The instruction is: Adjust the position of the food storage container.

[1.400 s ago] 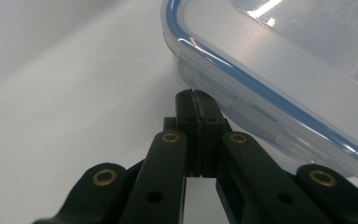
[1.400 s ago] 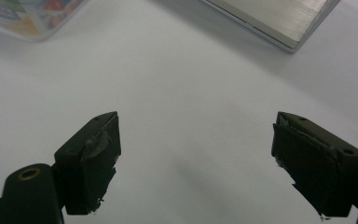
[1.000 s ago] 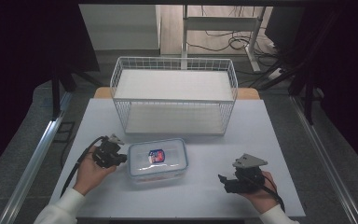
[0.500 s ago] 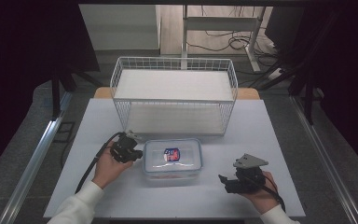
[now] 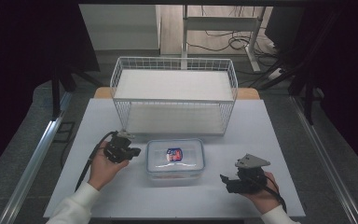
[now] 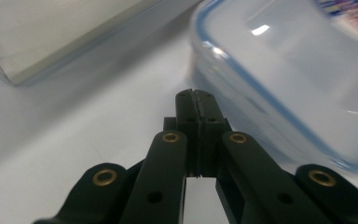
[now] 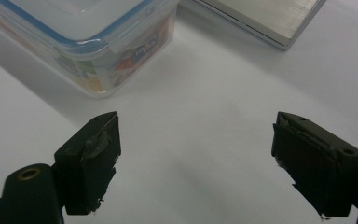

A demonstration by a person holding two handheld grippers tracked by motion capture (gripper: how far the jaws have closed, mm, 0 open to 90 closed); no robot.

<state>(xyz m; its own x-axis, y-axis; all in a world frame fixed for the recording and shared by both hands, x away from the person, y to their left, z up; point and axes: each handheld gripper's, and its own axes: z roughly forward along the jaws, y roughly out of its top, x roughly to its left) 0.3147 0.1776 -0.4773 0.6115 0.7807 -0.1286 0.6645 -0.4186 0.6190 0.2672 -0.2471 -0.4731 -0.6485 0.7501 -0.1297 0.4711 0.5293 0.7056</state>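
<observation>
White counter (image 5: 98, 196), wire basket (image 5: 175, 95) at the back.
My left gripper (image 5: 133, 152), jaws pressed together, sits just beside the lidded container (image 5: 175, 158); my right gripper (image 5: 224, 179) gapes wide, empty.

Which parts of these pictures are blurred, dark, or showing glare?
High view: the surroundings are very dark, the white table is evenly lit. Left gripper view: the plastic container is soft and out of focus, with a small bright glare spot on its lid, while the shut left hand-held gripper is sharper. Right gripper view: the container casts a soft shadow on the table.
</observation>
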